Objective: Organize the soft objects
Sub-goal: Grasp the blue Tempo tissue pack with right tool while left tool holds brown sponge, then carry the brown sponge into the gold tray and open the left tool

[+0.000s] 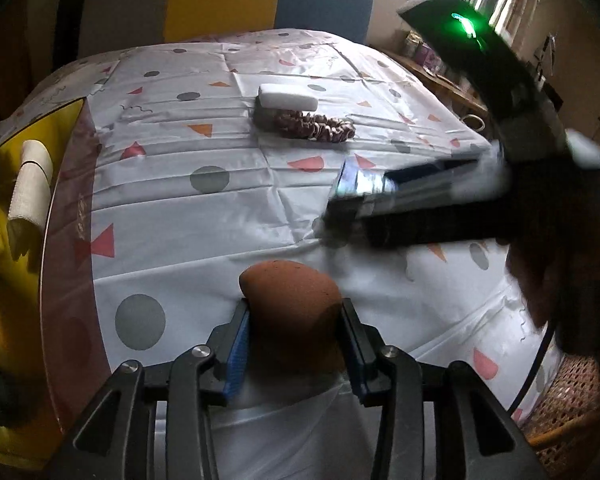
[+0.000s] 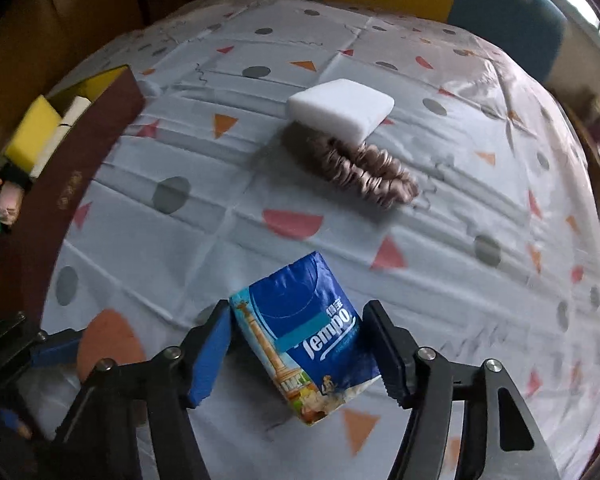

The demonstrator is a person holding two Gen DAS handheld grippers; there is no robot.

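Left gripper [image 1: 294, 320] has its jaws pinching the brown makeup sponge [image 1: 290, 300] just above the worktop [image 1: 180, 208]; right gripper [image 2: 300, 344] straddles the blue tissue pack [image 2: 304, 332], left pad touching, right pad just clear, so jaws spread. Beyond the pack lies the scrunchie [image 2: 364, 172], the white sponge [image 2: 340, 106] on it

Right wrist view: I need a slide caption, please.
Right hand-held gripper straddles blue Tempo tissue pack on patterned tablecloth.
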